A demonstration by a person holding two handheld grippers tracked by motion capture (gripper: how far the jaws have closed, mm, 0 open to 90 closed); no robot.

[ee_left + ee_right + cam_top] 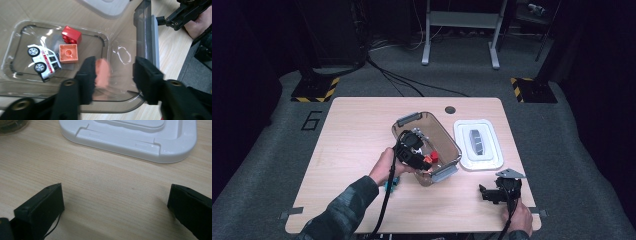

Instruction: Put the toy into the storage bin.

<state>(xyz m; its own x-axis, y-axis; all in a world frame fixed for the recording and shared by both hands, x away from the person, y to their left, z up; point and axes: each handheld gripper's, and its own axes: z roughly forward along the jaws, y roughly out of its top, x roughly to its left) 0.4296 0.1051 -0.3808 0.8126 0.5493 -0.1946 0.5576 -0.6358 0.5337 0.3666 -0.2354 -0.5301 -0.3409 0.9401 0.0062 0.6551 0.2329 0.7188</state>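
Note:
My left gripper (115,67) hangs over a clear smoky tub (141,30) and points down into it. Its jaws stand apart; a blurred salmon-pink piece (102,75) lies against the left jaw, with a wide gap to the right one. On the tub's floor lie a white toy car (43,61), an orange brick (68,53) and a red brick (71,35). In the high view the left gripper (414,150) is above the tub (451,145) at mid-table. Near the front right corner my right gripper (486,193) rests low over bare wood, open (115,195), nothing between its jaws.
A white lid (478,145) lies flat to the right of the tub, just beyond the right gripper (130,135). A small teal object (391,185) sits by the left hand. The table has a round hole (450,109) at the back.

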